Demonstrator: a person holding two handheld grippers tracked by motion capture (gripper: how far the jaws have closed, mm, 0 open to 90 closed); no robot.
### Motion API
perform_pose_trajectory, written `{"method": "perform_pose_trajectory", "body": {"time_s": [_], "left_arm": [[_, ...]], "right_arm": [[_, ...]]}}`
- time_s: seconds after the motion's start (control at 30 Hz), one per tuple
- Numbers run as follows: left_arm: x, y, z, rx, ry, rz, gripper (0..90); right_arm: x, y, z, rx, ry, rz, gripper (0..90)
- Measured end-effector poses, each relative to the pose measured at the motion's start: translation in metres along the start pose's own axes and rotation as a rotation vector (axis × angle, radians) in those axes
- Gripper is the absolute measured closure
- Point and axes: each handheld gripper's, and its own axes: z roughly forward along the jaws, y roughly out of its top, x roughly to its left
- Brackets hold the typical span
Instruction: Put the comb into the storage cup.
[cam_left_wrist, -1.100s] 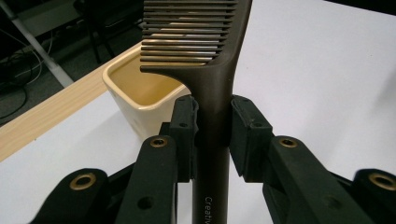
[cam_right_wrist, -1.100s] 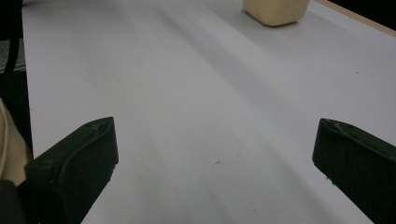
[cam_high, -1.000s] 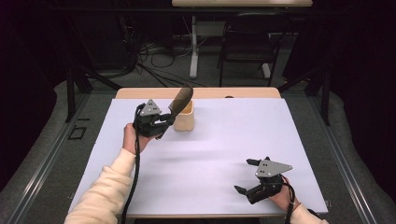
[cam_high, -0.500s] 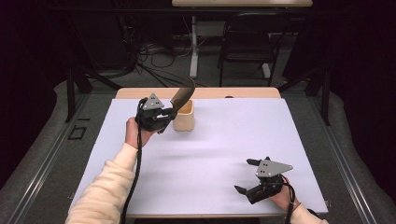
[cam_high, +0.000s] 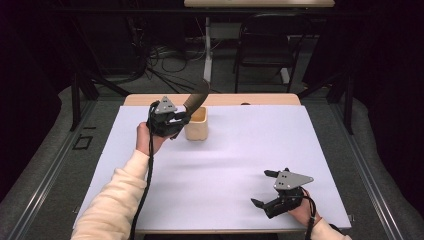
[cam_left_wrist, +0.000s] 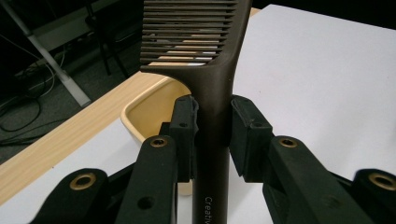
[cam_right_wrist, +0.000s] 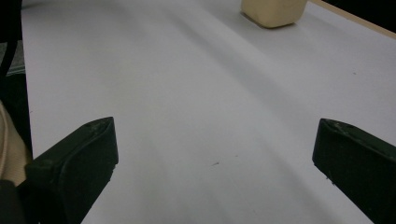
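Left gripper view shows the left gripper (cam_left_wrist: 212, 130) with its two black jaws clamped on the handle of a dark brown comb (cam_left_wrist: 205, 51), whose teeth rise above the jaws. Just behind the comb sits a pale yellow cup (cam_left_wrist: 149, 109), open at the top. From the high view, this gripper (cam_high: 170, 122) is at the far left of the white table (cam_high: 240, 155), touching or just beside the cup (cam_high: 196, 127), with the comb (cam_high: 196, 97) slanting up over it. At the near right, well apart, the right gripper (cam_high: 265, 189) rests with its jaws spread wide, holding nothing.
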Motion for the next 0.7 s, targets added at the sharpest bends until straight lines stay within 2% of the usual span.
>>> {"method": "perform_pose_trajectory", "body": {"time_s": [0.27,0.7], "left_arm": [[0.000,0.008,0.001,-0.014,0.005,0.013,72.3],[0.005,0.013,0.008,-0.035,0.013,0.007,72.3]], "right_arm": [[0.000,0.000,0.000,-0.001,0.001,0.001,0.0],[0.000,0.000,-0.001,-0.006,-0.001,0.002,0.0]]}}
